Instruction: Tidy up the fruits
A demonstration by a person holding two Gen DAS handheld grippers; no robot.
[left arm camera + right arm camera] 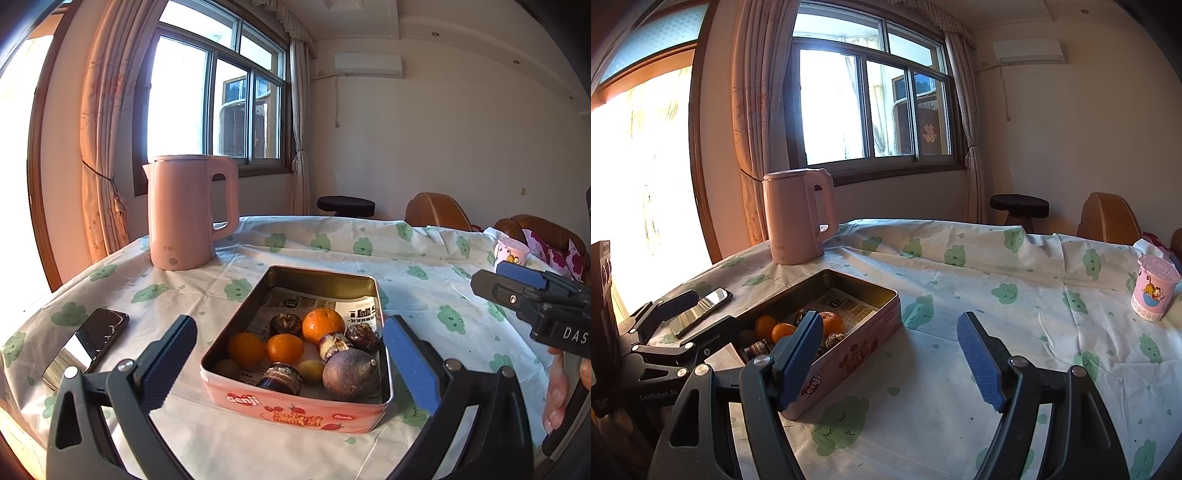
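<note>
Sunlit room, cloth-covered desk (424, 251): left gripper (288, 365) spread wide and empty, straddling the tin (295, 410) as if lining up on it; fruits (284, 347) sit gathered inside. Right gripper (890, 365) hangs apart, empty, just beside the tin.

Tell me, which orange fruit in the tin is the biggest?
The orange farthest back in the tin, lying on the newspaper. It is bigger and rougher-skinned than the two smooth small ones in front.
</note>
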